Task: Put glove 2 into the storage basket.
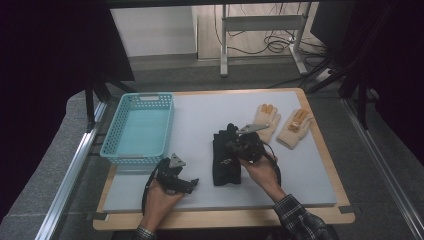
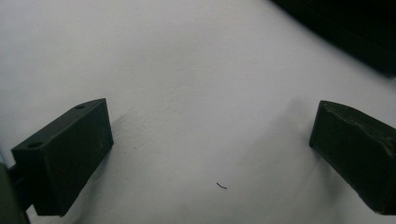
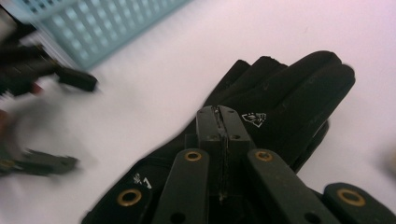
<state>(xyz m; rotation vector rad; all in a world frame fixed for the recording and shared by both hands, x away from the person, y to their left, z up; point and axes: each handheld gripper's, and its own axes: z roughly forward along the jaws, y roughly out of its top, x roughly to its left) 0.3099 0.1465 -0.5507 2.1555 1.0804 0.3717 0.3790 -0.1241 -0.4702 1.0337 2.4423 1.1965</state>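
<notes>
Up close, right gripper (image 3: 219,116) fingers closed above black gloves (image 3: 280,107); left gripper (image 2: 210,154) fingers open.

Bare mat (image 1: 200,120) between basket (image 1: 139,127) and gloves (image 1: 226,159)

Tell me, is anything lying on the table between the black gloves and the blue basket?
Nothing visible does. The black gloves lie mid-table under the shut right tongs, and bare white table runs from them to the blue basket. The left tongs sit open nearer the front edge, off that path.
</notes>
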